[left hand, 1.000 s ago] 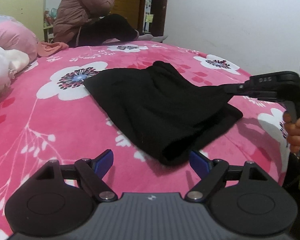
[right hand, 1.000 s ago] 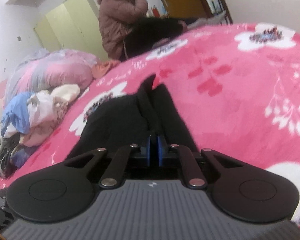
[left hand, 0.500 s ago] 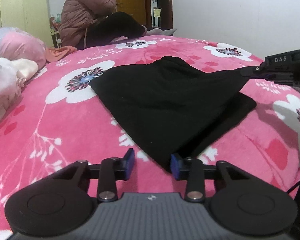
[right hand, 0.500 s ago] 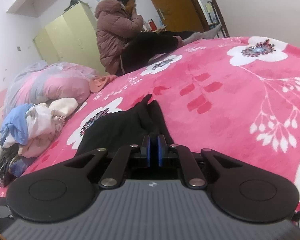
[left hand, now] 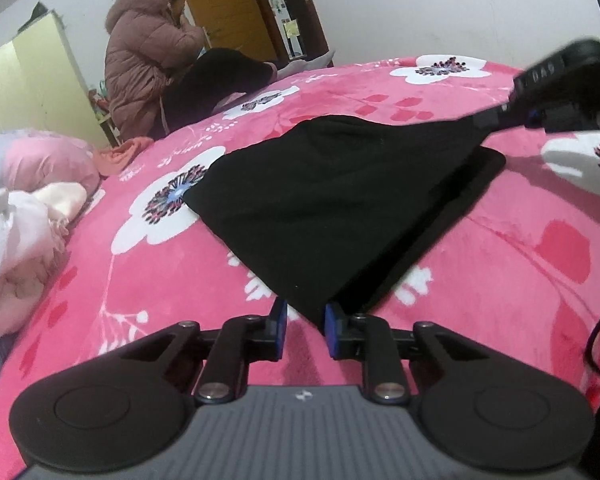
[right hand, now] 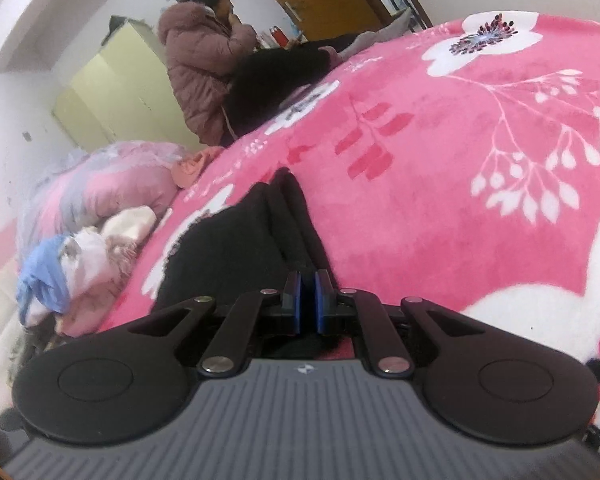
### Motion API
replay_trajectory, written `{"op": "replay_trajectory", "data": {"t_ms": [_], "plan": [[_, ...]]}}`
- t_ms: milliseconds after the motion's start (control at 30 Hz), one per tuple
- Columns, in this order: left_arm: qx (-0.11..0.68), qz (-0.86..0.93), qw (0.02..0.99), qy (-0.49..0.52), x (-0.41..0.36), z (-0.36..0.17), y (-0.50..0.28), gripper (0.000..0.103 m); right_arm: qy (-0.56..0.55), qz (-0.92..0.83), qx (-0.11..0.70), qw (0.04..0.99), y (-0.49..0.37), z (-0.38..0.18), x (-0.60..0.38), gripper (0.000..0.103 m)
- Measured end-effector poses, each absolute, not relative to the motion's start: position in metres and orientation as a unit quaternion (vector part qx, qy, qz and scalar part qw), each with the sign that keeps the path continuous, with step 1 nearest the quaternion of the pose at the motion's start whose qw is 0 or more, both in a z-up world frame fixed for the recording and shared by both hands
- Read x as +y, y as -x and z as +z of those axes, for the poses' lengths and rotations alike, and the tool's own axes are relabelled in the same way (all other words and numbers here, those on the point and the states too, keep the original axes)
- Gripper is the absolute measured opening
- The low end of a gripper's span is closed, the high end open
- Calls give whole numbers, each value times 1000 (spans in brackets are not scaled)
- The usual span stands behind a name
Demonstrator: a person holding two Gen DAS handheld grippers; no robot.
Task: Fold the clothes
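Left tongs (left hand: 305,330) closing on black garment (left hand: 340,200) corner.

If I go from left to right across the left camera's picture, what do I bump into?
Pile of clothes → white flower on the blanket → black cloth → right tool, pinching the cloth's corner.

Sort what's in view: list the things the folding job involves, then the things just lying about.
In the job: black garment; left gripper, closing around its near corner; right gripper, shut on another corner.

Lying about: clothes pile; pink bundle; seated person.
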State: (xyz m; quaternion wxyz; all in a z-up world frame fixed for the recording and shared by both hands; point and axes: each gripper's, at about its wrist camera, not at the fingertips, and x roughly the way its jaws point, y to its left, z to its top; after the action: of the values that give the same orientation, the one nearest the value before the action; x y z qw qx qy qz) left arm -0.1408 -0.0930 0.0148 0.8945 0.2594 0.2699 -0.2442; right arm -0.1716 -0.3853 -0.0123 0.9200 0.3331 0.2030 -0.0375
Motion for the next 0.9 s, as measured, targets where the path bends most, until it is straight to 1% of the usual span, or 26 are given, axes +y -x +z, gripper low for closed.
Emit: {"op": "replay_trajectory", "data": {"t_ms": [33,167,200,367,467,533,667,767,900], "plan": [[268,-243,894,-264,-94,14,142,21,-333,-35,198,921,173,-10,-385,5],[256,-244,895,-271,-94,14,149,5,-359,-37,208,909,173,-22,-388,5],[252,-245,896,-272,-94,15,150,4,-373,-35,209,904,174,-25,-390,5],[224,-244,897,-292,-92,18,160,3,-394,-16,187,900,183,-15,-390,5],[221,-249,891,-310,-94,12,162,3,-384,-26,204,900,180,-22,-391,5],[201,-251,885,-338,-96,12,169,2,-400,-29,216,890,179,-31,-394,5],[142,-257,862,-414,-98,6,186,2,-366,-25,202,908,184,-16,-388,5],[134,-267,842,-450,-98,-8,191,2,-355,-27,211,910,180,-18,-388,5],[125,-278,822,-481,-97,-24,197,1,-374,-30,229,898,176,-35,-396,5]]}}
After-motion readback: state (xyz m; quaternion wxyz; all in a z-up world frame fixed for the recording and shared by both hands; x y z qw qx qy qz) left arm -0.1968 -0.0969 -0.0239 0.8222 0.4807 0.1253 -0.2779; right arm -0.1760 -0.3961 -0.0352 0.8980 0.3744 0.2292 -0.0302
